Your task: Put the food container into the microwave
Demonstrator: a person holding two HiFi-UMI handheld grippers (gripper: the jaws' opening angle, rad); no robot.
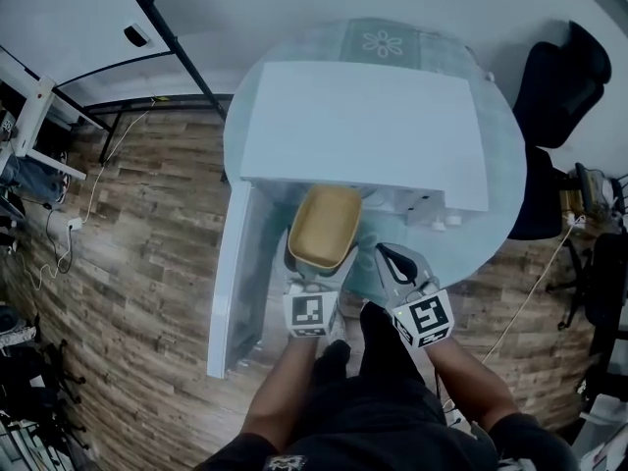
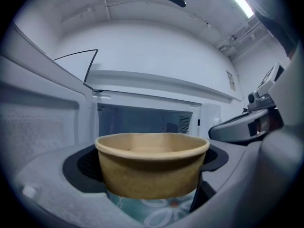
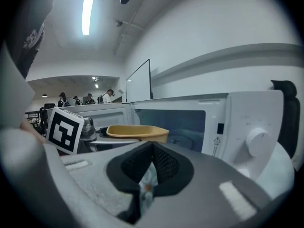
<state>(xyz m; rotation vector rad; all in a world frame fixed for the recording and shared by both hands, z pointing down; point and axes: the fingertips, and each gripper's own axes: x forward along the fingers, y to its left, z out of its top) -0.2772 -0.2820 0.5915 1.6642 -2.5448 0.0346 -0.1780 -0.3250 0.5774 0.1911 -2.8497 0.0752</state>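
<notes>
Here, left gripper (image 1: 316, 263) at frame centre, jaws grasping the tan food container (image 1: 326, 226) before the open microwave (image 1: 363, 116), right gripper (image 1: 392, 260) just beside, jaws pressed together on nothing.

White microwave (image 1: 363, 130) on round floral table (image 1: 385, 40)

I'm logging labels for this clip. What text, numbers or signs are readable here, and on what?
No words or numbers are legible.
Warning sticker on the microwave panel: a triangle sign; its print is too small.
Wall notice: blurred.
Left marker cube, right marker cube: square black-and-white patterns, no letters.
</notes>
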